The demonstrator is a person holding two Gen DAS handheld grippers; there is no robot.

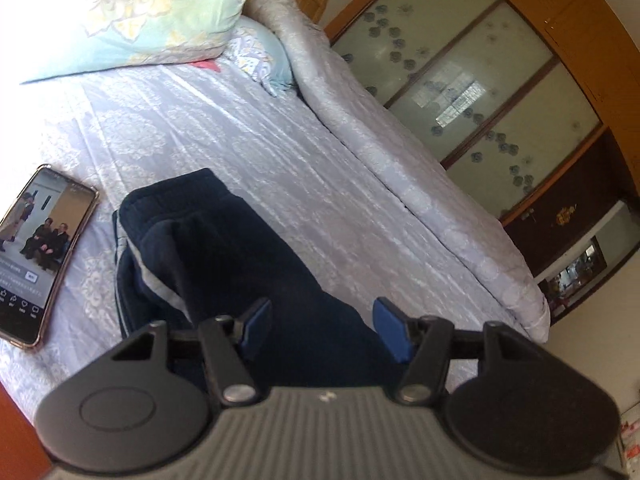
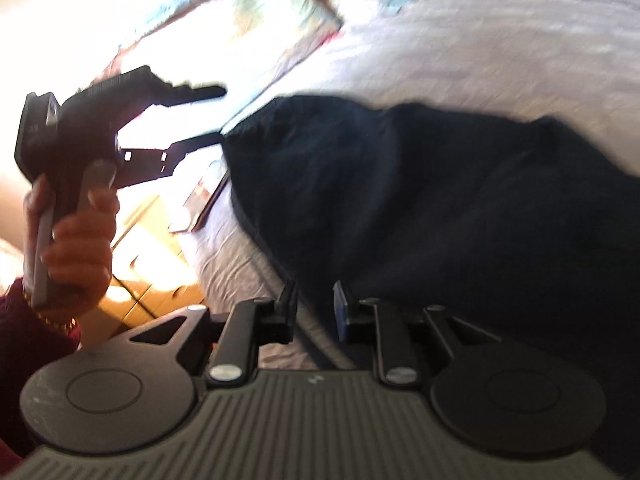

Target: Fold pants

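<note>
Dark navy pants (image 1: 224, 256) are seen lying bunched on a pale patterned bedsheet (image 1: 248, 128), filling the centre of the left wrist view and running down toward 6 o'clock, under the tool. A grey-white side stripe (image 1: 154, 280) is visible on the folded part at about 8 o'clock. The left gripper (image 1: 318, 326) is held over the cloth with its blue pads (image 1: 390, 330) standing about half apart; dark fabric shows in the gap, but no pinch on it is seen. A lit phone (image 1: 36, 256) is placed flat on the sheet at 9 o'clock, just beside the pants but apart from them. A floral pillow (image 1: 152, 12) is noted at 11 o'clock, a rolled quilt (image 1: 400, 168) along the far bed edge from 12 toward 4 o'clock, and a wardrobe (image 1: 480, 92) with frosted panels at 2 o'clock. The right wrist view is blurred. There the pants (image 2: 420, 208) are spread from centre to 3 o'clock. The right gripper (image 2: 316, 312) is held at the near hem, its jaws parted narrowly; the cloth edge sits at the gap, and whether it is touched cannot be told. At 9 o'clock the left gripper (image 2: 216, 114) is seen from the side, gripped by a hand (image 2: 78, 248) with a dark red sleeve (image 2: 28, 344), its fingers spread near the pants' left edge.
</note>
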